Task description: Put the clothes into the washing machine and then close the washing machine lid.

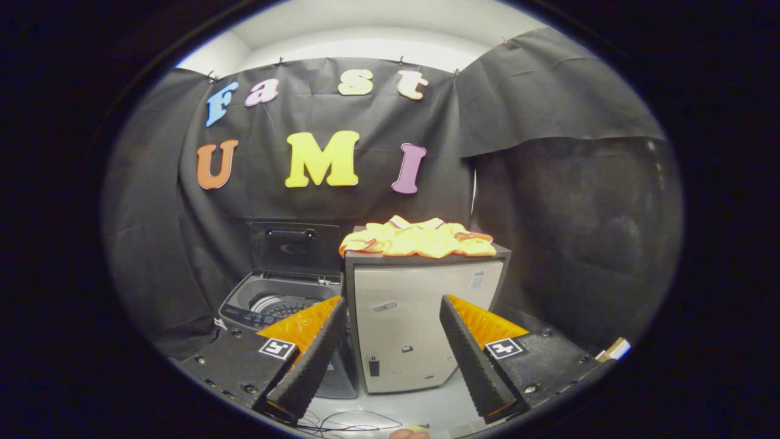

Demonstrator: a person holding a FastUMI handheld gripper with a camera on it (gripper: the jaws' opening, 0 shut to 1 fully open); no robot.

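While the gripper jaws gape empty, clothes lie heaped crosswise beside the washing machine.

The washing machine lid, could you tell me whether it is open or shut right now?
Open. The lid stands upright behind the washing machine, whose drum opening shows. The claw is open, with nothing between its fingers.

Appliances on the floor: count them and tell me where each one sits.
2. The washing machine, lid up, sits beyond one finger of the open, empty tool. The cabinet beside it carries the yellow clothes. Others may be hidden.
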